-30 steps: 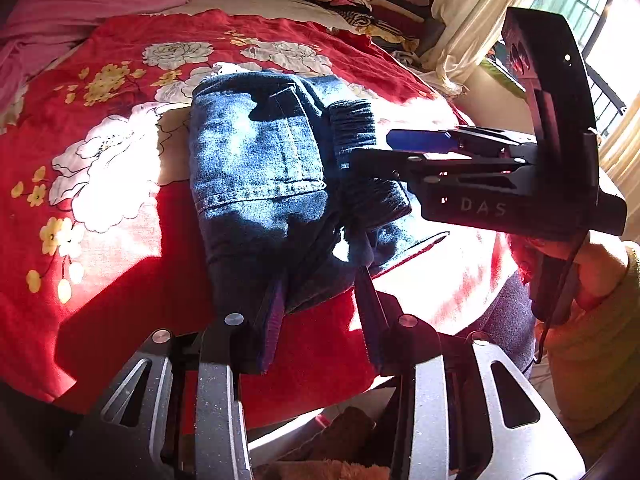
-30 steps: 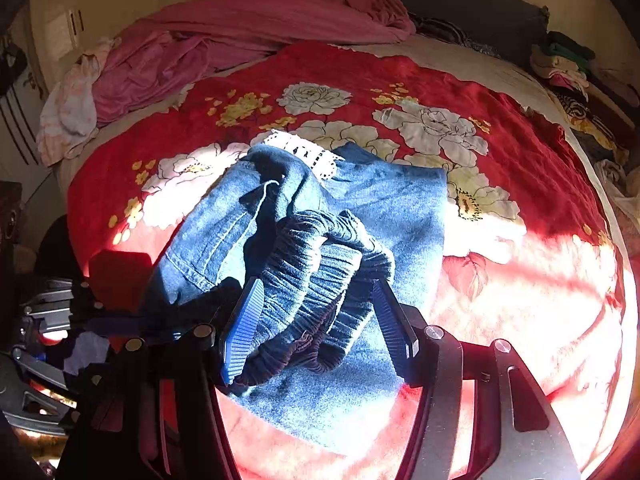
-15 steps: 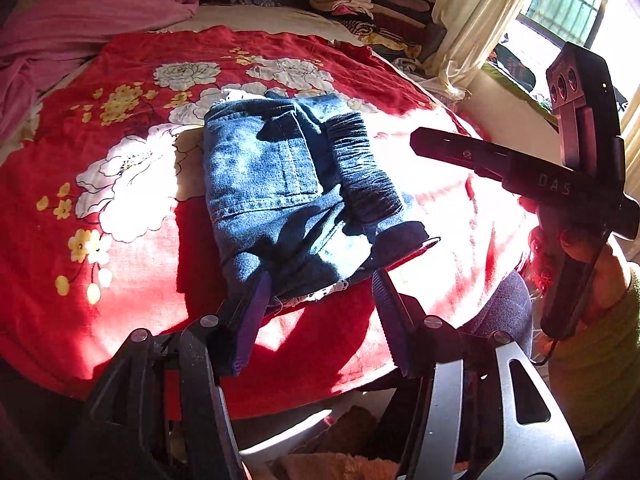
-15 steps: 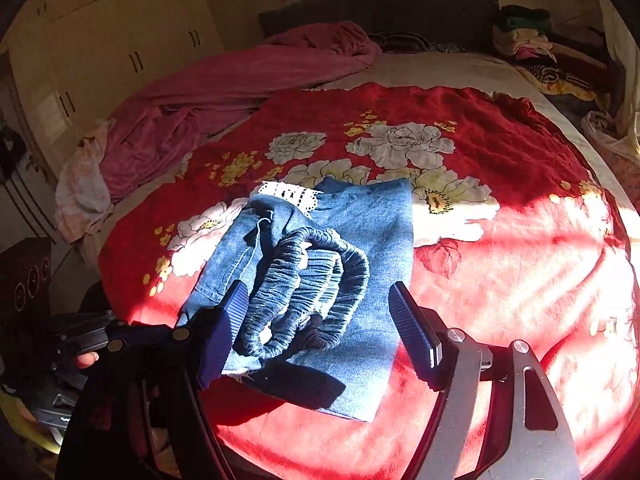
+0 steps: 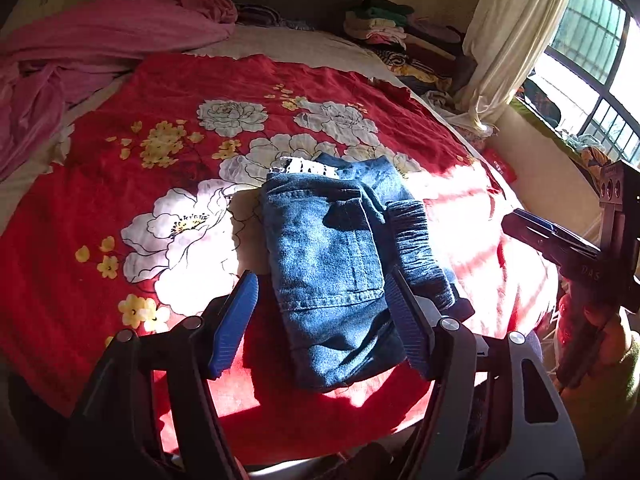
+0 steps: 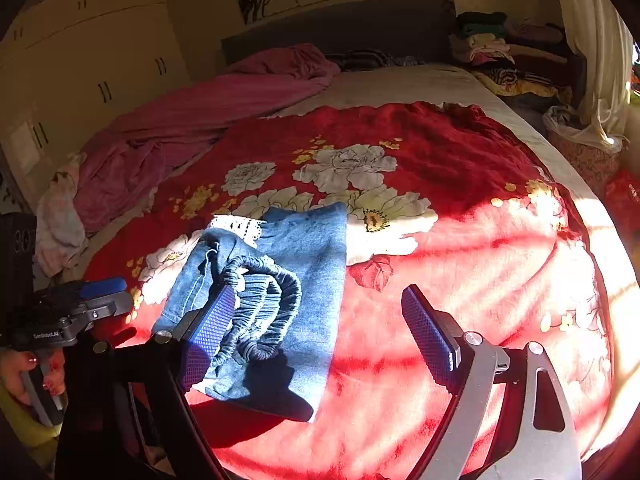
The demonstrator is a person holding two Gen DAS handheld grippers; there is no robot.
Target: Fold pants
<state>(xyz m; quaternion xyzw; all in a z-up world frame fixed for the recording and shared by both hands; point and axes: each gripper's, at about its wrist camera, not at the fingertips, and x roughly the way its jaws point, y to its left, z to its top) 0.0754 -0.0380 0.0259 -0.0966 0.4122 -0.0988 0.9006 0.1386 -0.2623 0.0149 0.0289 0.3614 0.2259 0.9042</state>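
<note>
Left wrist view, left tool [image 5: 320, 320] tilted down, parted, over folded pants [image 5: 340, 264]

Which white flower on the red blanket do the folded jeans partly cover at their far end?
The middle white flower: the jeans overlap its near petals; the others lie clear.

Bed [image 6: 420, 80]: grey mattress.
On it: red floral blanket [image 5: 160, 92], rumpled pink sheet [image 5: 100, 36].
On blanket: folded jeans [image 5: 332, 248].

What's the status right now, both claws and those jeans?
Left gripper and right gripper open, jaws just widened, nothing between them. Folded jeans lying free on red floral blanket. Nothing in the way.
</note>
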